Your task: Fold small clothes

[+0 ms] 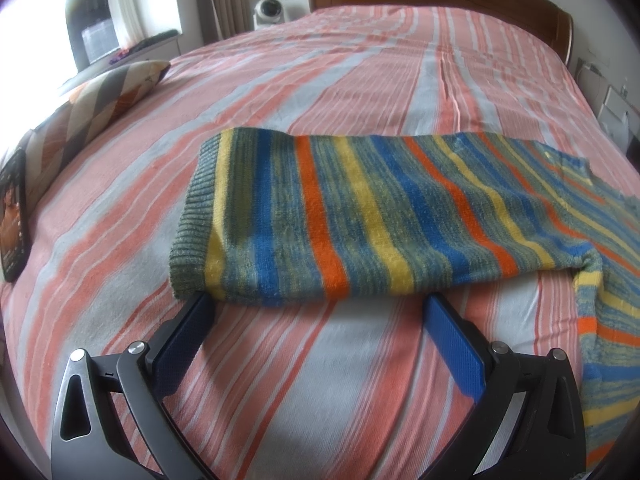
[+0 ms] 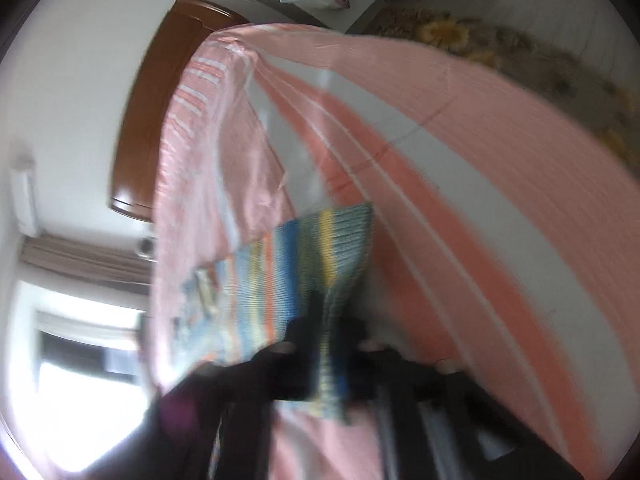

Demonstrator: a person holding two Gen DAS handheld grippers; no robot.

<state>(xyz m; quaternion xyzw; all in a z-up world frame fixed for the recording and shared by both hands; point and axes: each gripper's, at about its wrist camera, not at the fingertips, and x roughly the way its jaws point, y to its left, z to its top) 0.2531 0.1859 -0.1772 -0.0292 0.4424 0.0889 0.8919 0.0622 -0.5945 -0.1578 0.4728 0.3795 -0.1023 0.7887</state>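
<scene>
Striped knit sweater (image 1: 344,216) lies folded on the striped bedspread (image 1: 280,92), ribbed hem to the left of the left wrist view. Left gripper (image 1: 320,304) wide, pad tips at the sweater's near edge, gripping nothing. Right gripper (image 2: 326,332), blurred, clamped on a fold of the sweater.

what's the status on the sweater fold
Left tongs open, at sweater near edge, not gripping. Right tongs shut on sweater's ribbed end, view blurred. Bed around sweater bare; pillow off to side.
</scene>
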